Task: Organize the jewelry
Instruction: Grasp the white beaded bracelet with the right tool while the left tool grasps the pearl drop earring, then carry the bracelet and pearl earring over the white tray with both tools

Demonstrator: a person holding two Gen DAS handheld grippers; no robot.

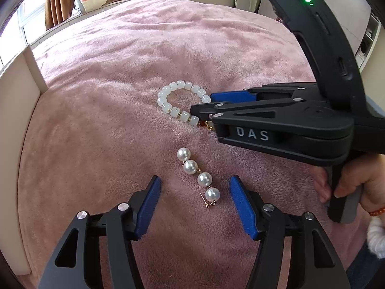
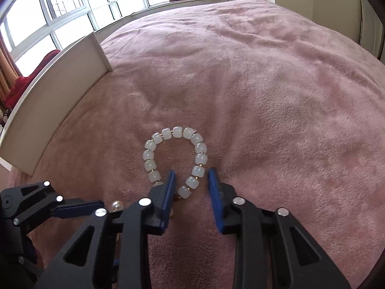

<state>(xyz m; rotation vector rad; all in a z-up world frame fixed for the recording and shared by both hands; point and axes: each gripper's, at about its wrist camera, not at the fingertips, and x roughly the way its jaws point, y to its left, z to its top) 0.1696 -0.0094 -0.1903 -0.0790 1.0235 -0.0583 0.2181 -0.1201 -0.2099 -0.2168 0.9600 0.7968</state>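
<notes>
You set left gripper (image 1: 195,204) fingers apart around pearls (image 1: 198,174) on bed (image 1: 96,96); right gripper (image 2: 191,187) straddled bracelet (image 2: 175,155), ungripped, ready for lifting.

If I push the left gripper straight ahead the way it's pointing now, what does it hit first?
Most likely the pearl strand: it lies on the pink blanket between the left gripper pads, which are not touching it. The white bead bracelet lies farther on. Depth is uncertain.
</notes>
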